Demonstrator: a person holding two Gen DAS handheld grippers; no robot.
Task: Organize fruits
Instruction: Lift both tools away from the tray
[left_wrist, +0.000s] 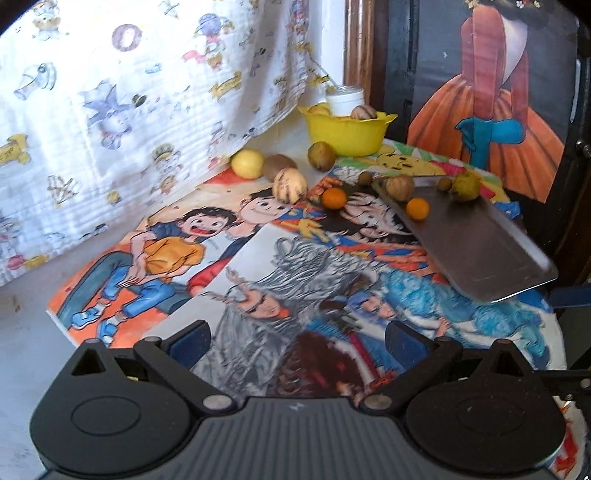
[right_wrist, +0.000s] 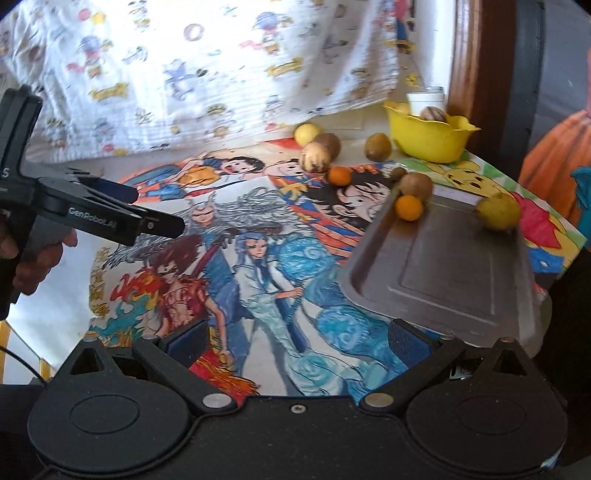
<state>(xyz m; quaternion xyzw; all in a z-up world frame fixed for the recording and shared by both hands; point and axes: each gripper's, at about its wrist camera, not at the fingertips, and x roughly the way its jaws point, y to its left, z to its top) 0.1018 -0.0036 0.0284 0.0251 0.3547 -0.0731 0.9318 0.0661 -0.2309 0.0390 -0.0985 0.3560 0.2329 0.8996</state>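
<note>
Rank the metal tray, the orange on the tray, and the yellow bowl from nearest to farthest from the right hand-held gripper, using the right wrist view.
1. Metal tray: just ahead of the right hand-held gripper, to the right.
2. Orange: at the tray's far left corner.
3. Yellow bowl: farthest, at the back right by the wall.

So from the right wrist cam, the right claw (right_wrist: 297, 341) sits wide open at the bottom of the frame with nothing in it, its right finger just in front of the near edge of a metal tray (right_wrist: 448, 275) on the right side. On the tray's far end there's a small orange (right_wrist: 409, 208) and a yellow-green fruit (right_wrist: 498, 211), with a yellow bowl (right_wrist: 430, 136) in the upper right. The left claw (right_wrist: 147, 212) pokes in from the left edge, held by a hand (right_wrist: 37, 258), over the cartoon drawings (right_wrist: 258, 236) covering the tabletop.
</note>
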